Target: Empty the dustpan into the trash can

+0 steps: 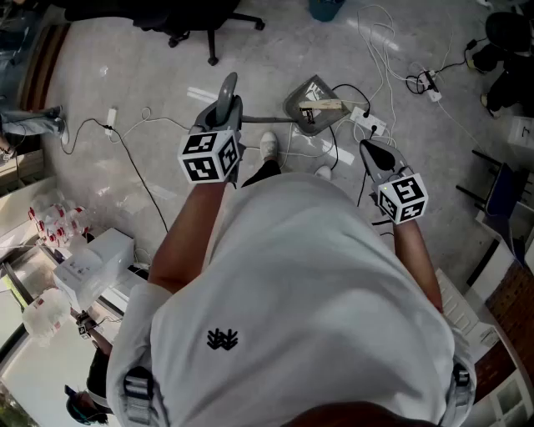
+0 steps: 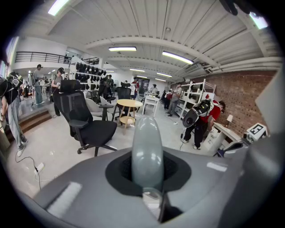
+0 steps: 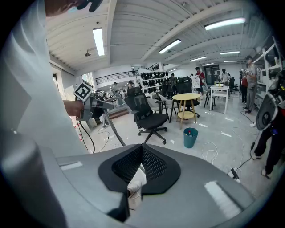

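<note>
In the head view my left gripper [image 1: 227, 107] is shut on the grey dustpan handle [image 1: 229, 87]. Its thin shaft [image 1: 267, 119] runs right to the grey dustpan [image 1: 310, 102], which holds pale scraps and hangs low over the floor. The left gripper view shows the rounded handle end [image 2: 147, 151] standing up between my left gripper's [image 2: 148, 178] jaws. My right gripper [image 1: 373, 152] is held out to the right of the pan, shut and empty; its black pads [image 3: 151, 162] meet in the right gripper view. The teal trash can [image 3: 190, 137] stands on the floor ahead, also at the head view's top edge [image 1: 325, 8].
White and black cables [image 1: 380, 50] and a power strip [image 1: 368, 123] lie on the floor near the dustpan. A black office chair [image 1: 196, 17] stands at the far left, with another [image 3: 147, 116] and a round table [image 3: 187, 103] near the can. People stand around the room.
</note>
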Demonstrator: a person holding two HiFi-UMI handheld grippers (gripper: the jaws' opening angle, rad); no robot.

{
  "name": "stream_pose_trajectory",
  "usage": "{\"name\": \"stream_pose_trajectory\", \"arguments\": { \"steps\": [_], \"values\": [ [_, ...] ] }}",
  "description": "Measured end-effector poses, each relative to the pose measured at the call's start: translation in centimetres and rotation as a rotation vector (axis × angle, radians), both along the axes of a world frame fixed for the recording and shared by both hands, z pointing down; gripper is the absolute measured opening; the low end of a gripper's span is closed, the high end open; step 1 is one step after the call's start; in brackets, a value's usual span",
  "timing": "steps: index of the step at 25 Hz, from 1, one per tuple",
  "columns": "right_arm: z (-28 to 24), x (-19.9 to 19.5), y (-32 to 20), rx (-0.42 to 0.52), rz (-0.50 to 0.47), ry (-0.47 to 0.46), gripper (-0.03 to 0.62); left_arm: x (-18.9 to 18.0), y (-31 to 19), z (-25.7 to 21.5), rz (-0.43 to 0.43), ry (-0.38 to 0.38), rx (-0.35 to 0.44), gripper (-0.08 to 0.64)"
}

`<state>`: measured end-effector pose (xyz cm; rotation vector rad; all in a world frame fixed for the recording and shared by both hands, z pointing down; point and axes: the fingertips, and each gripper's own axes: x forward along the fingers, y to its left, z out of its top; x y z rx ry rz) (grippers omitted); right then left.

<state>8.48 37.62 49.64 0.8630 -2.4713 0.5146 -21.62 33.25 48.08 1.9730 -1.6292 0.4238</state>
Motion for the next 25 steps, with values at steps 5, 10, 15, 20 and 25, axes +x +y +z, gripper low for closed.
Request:
{"name": "stream_pose_trajectory", "arguments": {
  "steps": [5,10,15,20,25],
  "values": [
    [0.0,-4.0,-1.5,0.008,-0.025,0.006,0.000,-2.3,-0.8,0.0,0.039,-0.021,0.023,0.095],
    [0.0,-8.1,-2.9,0.006,-0.037,0.043,0.000,-6.1,-1.9,0.4,0.060,-0.030,0.025,0.095],
    [-0.5,-11.6,-4.1,0.010,-0.008,0.053,0.000,-10.4,-2.5,0.4,0.063,-0.048,0.039,0.095],
    [-1.1,-14.5,-4.6,0.035,0.024,0.063,0.003,-14.8,-3.5,0.8,0.050,-0.052,0.048,0.095],
    [-1.5,-15.8,-4.8,0.035,0.057,0.068,0.044,-17.0,-4.9,1.4,0.050,-0.058,0.049,0.095]
  ]
}}
